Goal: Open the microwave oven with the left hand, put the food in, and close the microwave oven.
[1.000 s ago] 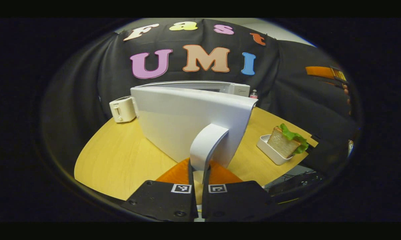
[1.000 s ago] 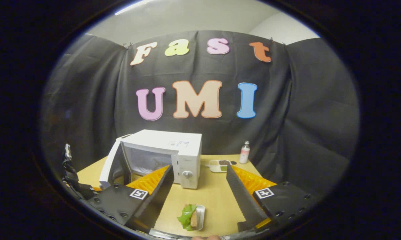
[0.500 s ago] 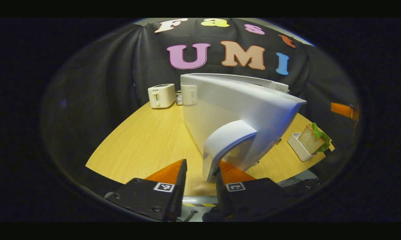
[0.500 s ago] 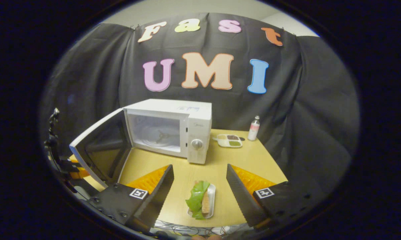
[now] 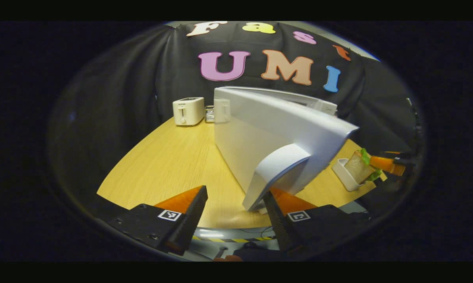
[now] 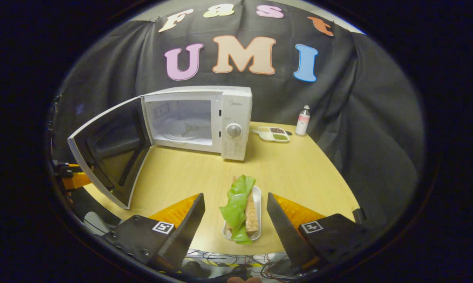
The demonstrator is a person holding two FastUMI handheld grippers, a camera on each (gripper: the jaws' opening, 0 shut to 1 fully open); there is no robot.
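So my left gripper (image 5: pixel 233 214) has its fingers spread wide apart, and the microwave door's curved white handle (image 5: pixel 277 167) sits just ahead of the right-hand finger, maybe brushing it, I can't tell. Nothing is pinched between them. The microwave door (image 6: pixel 105 151) is swung wide, smooth white plastic outside, dark window panel inside, and the microwave (image 6: pixel 205 118) is a boxy white unit with a round knob and a pale, hollow-looking cavity. My right gripper (image 6: pixel 233 220) is also fully released, its black saw-toothed fingers backed with ribbed orange, and the food (image 6: pixel 242 208) lies right in the gap between them on the table (image 6: pixel 299 169), low in the right gripper view. It's a slice of grainy brown bread with a floppy green lettuce leaf, standing on edge in a small white rectangular tray (image 6: pixel 257 220). Light woodgrain table. Farther back there's a little white toaster (image 5: pixel 188 111), a small bottle (image 6: pixel 303 120) and a divided dish (image 6: pixel 274 133) near the microwave.
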